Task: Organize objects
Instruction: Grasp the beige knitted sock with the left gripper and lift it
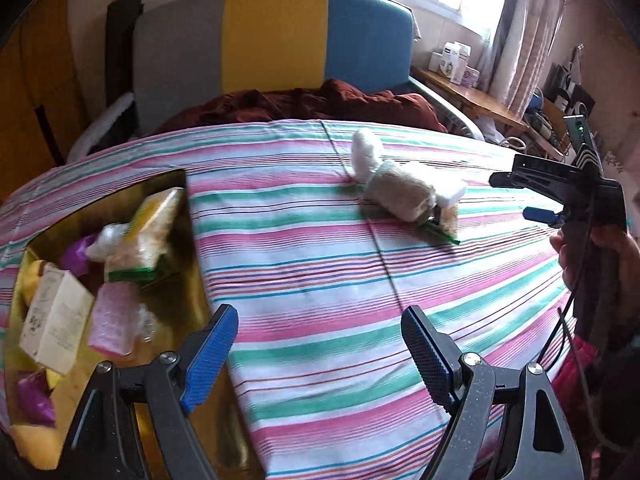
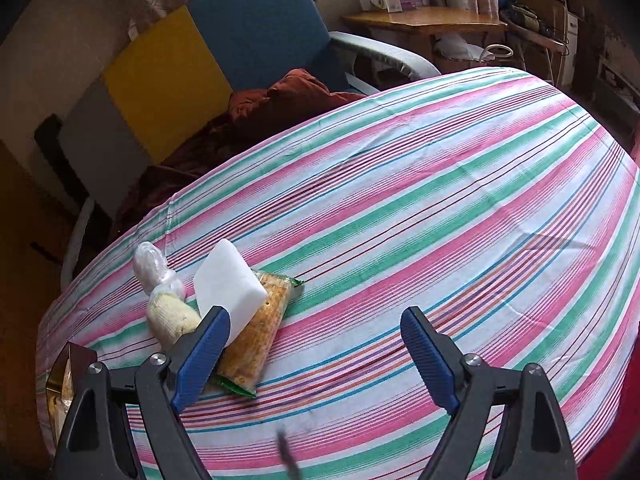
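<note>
Right wrist view: with both jaws spread and empty, we judge the white foam block (image 2: 228, 280) light and compressible, so we would pinch its flat faces gently.

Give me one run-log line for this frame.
left gripper: open, empty | right gripper: open, empty | gold box: partly filled | white block, cracker pack: on striped cloth
</note>
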Action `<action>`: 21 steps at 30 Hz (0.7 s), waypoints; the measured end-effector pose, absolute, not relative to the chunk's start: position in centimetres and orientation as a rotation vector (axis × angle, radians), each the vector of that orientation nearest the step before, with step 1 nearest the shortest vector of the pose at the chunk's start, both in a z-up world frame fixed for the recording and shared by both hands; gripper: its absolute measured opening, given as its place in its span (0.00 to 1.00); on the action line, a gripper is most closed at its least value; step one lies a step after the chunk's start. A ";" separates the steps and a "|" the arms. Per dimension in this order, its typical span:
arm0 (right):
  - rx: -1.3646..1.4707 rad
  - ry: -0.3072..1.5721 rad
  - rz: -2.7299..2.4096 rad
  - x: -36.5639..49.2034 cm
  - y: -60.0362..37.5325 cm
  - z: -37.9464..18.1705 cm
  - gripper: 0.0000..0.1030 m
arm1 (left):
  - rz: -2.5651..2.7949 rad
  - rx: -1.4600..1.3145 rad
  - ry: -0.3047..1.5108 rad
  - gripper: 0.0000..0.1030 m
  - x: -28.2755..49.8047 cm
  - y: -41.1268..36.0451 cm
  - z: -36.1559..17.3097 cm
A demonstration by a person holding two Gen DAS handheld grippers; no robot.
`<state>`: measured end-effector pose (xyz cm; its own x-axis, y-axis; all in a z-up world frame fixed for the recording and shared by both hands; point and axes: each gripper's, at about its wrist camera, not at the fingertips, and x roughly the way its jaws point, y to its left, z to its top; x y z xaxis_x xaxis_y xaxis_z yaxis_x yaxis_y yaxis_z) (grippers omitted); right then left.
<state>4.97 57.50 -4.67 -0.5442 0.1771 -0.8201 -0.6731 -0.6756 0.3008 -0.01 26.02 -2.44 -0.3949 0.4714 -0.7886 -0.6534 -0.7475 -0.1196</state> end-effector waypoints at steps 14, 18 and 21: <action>-1.049 0.881 2.240 5.2 58.0 -4.4 0.92 | 2.011 -1.315 0.066 0.82 -3.9 32.6 -3.6; -1.016 0.868 2.213 5.6 58.6 -4.2 0.92 | 1.985 -1.353 0.013 0.85 -5.4 34.8 -4.2; -1.001 0.886 2.174 6.0 59.3 -4.5 0.93 | 1.968 -1.372 -0.032 0.92 -6.6 36.4 -4.7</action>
